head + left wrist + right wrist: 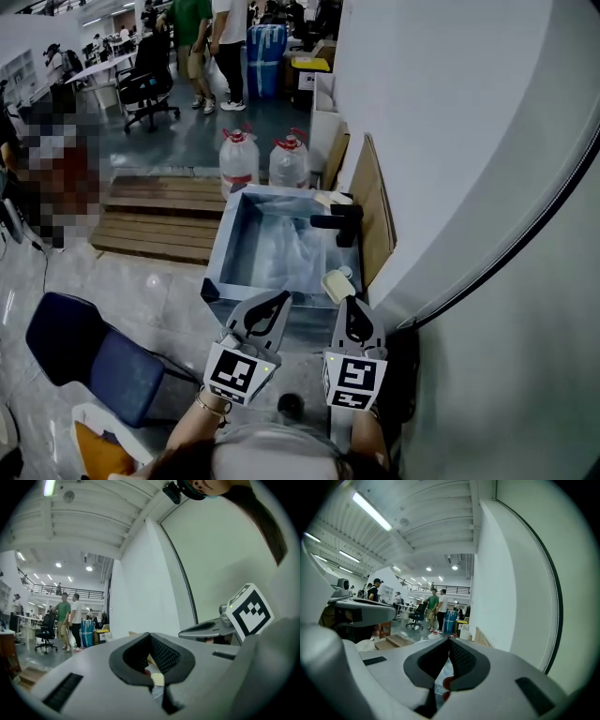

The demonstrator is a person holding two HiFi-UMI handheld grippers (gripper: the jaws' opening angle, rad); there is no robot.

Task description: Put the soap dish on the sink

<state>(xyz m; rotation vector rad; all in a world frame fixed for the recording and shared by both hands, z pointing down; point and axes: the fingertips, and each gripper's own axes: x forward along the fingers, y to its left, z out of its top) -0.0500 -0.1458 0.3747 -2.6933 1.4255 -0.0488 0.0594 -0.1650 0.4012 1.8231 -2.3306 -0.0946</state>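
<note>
A pale cream soap dish rests on the near right corner of the metal sink, just below the black faucet. My right gripper is shut and empty, its tips just short of the dish. My left gripper is shut and empty too, over the sink's near rim to the left. In the left gripper view the left gripper has its jaws closed, with a yellowish patch showing below them. In the right gripper view the right gripper also has its jaws touching.
Two water bottles stand behind the sink. A wooden pallet lies to the left and a blue chair at lower left. A board leans on the white wall to the right. People stand far back.
</note>
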